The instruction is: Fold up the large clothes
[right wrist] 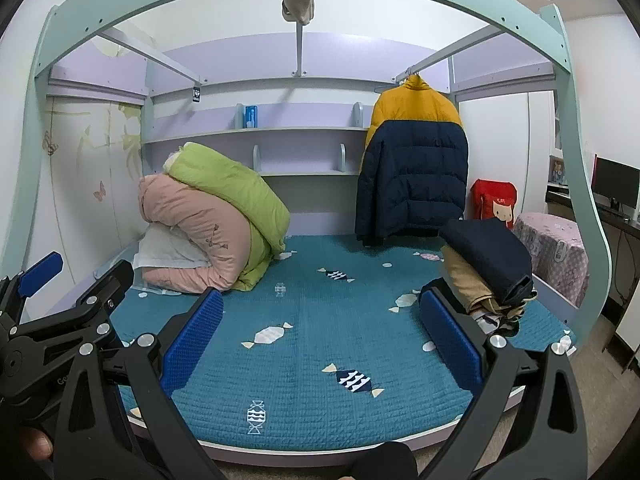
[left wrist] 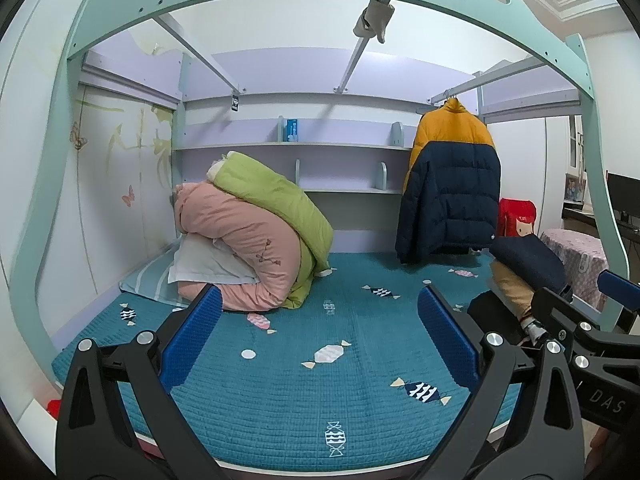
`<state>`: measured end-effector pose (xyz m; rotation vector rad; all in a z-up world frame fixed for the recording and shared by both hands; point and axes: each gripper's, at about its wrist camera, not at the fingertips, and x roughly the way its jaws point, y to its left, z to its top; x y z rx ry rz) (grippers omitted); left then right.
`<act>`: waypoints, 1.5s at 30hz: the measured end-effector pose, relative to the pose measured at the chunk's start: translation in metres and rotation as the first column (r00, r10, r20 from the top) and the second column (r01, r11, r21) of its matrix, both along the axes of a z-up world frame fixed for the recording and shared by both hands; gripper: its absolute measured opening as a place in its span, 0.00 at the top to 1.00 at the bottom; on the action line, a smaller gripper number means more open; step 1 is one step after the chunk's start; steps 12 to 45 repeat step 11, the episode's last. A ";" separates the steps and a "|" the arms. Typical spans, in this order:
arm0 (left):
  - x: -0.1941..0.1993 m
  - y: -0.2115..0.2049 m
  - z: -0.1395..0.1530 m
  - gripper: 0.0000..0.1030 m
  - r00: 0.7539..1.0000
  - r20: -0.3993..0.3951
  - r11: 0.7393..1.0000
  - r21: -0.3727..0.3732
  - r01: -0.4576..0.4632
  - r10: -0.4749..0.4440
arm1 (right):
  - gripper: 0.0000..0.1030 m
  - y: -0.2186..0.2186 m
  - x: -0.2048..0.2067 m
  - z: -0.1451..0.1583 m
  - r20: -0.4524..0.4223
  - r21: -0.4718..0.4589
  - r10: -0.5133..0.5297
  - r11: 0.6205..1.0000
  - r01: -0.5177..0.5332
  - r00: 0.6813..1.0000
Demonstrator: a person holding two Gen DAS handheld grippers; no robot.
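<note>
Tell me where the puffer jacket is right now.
The puffer jacket hangs from the bed frame's rail at the back right, above the folded clothes pile and beside the shelves.

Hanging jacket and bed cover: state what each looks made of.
Hanging jacket: puffy quilted shell, likely synthetic with padding; horizontal stitched baffles, matte yellow and navy. Bed cover: quilted woven fabric, probably cotton; fine stitched rows, printed candy shapes.

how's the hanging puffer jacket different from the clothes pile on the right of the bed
The puffer jacket hangs unfolded from the rail; the clothes pile lies folded and stacked on the bed. The jacket is yellow over navy; the pile is navy over tan. The jacket looks quilted and puffy, the pile flatter. Both sit at the bed's right side, untouched by either gripper.
</note>
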<state>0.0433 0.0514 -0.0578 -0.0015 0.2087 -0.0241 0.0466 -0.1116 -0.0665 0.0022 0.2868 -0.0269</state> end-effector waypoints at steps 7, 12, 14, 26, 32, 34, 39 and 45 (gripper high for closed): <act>0.027 0.016 -0.014 0.04 0.998 -0.054 1.000 -0.013 0.012 -0.012 | 0.07 0.006 0.026 -0.012 -0.053 -0.008 0.003 1.000 -0.003 0.999; 0.059 0.035 -0.034 0.04 0.992 -0.124 1.000 -0.019 0.000 -0.003 | 0.07 0.020 0.053 -0.026 -0.111 -0.014 0.022 1.000 -0.023 0.994; 0.059 0.035 -0.034 0.04 0.992 -0.124 1.000 -0.019 0.000 -0.003 | 0.07 0.020 0.053 -0.026 -0.111 -0.014 0.022 1.000 -0.023 0.994; 0.059 0.035 -0.034 0.04 0.992 -0.124 1.000 -0.019 0.000 -0.003 | 0.07 0.020 0.053 -0.026 -0.111 -0.014 0.022 1.000 -0.023 0.994; 0.059 0.035 -0.034 0.04 0.992 -0.124 1.000 -0.019 0.000 -0.003 | 0.07 0.020 0.053 -0.026 -0.111 -0.014 0.022 1.000 -0.023 0.994; 0.059 0.035 -0.034 0.04 0.992 -0.124 1.000 -0.019 0.000 -0.003 | 0.07 0.020 0.053 -0.026 -0.111 -0.014 0.022 1.000 -0.023 0.994; 0.059 0.035 -0.034 0.04 0.992 -0.124 1.000 -0.019 0.000 -0.003 | 0.07 0.020 0.053 -0.026 -0.111 -0.014 0.022 1.000 -0.023 0.994; 0.059 0.035 -0.034 0.04 0.992 -0.124 1.000 -0.019 0.000 -0.003 | 0.07 0.020 0.053 -0.026 -0.111 -0.014 0.022 1.000 -0.023 0.994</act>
